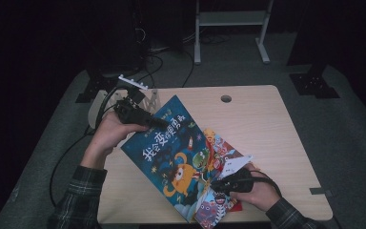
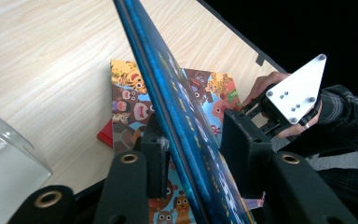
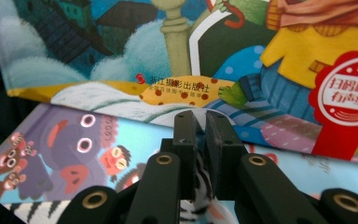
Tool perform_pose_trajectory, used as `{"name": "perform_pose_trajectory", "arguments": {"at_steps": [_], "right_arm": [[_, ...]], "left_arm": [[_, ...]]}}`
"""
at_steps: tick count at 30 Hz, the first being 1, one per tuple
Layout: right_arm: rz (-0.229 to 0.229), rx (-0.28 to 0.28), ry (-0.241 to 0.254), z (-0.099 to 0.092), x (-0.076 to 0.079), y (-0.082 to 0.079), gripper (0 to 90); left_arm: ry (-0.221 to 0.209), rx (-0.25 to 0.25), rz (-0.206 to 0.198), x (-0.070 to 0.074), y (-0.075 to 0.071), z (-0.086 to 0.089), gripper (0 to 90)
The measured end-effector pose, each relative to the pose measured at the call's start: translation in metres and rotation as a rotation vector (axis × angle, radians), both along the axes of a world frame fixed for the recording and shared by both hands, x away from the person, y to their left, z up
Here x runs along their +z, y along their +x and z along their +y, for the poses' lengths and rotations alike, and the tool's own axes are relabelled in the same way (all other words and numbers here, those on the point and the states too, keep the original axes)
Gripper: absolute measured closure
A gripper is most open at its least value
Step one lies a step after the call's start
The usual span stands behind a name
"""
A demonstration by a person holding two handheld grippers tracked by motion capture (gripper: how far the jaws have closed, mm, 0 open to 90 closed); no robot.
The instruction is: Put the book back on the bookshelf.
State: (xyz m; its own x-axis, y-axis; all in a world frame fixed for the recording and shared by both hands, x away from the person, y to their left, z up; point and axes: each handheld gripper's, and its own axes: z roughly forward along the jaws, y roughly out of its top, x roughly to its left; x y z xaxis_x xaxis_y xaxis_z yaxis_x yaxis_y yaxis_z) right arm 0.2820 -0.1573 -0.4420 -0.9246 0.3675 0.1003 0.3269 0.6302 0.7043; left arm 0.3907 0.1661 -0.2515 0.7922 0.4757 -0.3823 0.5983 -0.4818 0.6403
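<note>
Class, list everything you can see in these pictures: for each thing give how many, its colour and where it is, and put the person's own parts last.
Blue picture book: one, dark blue with an orange monster, lifted at a tilt over the middle of the table, gripped at its top edge.
Cartoon-animal book: one, many colours, flat under the blue one.
Red book: one, red, lowest in the pile; an edge shows.
Table: one, pale wood, with a round hole near the far edge.
Clear holder: one, see-through, far left of the table.
Left gripper: one, black, jaws on the blue book's edge.
Right gripper: one, black, jaws nearly together by the books' lower corner.
Hands: two, in checked sleeves.
</note>
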Motion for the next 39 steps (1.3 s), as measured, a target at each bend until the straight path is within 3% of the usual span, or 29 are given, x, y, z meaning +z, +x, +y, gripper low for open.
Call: {"name": "perform_pose_trajectory", "arguments": {"at_steps": [9, 17, 26, 31, 36, 39], "right_arm": [[-0.008, 0.016, -0.004, 0.005, 0.001, -0.003, 81.4], [-0.007, 0.020, 0.006, 0.005, 0.000, -0.002, 79.8], [-0.056, 0.002, 0.008, 0.001, -0.002, 0.004, 61.9], [-0.062, -0.086, 0.049, -0.020, 0.001, 0.017, 56.9], [-0.098, -0.184, 0.103, -0.045, 0.005, 0.030, 50.7], [-0.126, -0.281, 0.143, -0.066, 0.007, 0.041, 44.9]], "left_arm": [[0.074, -0.028, 0.008, 0.015, 0.005, -0.015, 69.9], [0.085, -0.064, 0.028, 0.025, 0.010, -0.021, 73.7], [0.090, -0.093, 0.023, 0.036, 0.013, -0.026, 77.2], [0.104, -0.092, 0.027, 0.042, 0.013, -0.026, 78.4], [0.127, -0.100, 0.023, 0.052, 0.011, -0.028, 80.5], [0.146, -0.099, 0.014, 0.057, 0.010, -0.029, 80.9]]}}
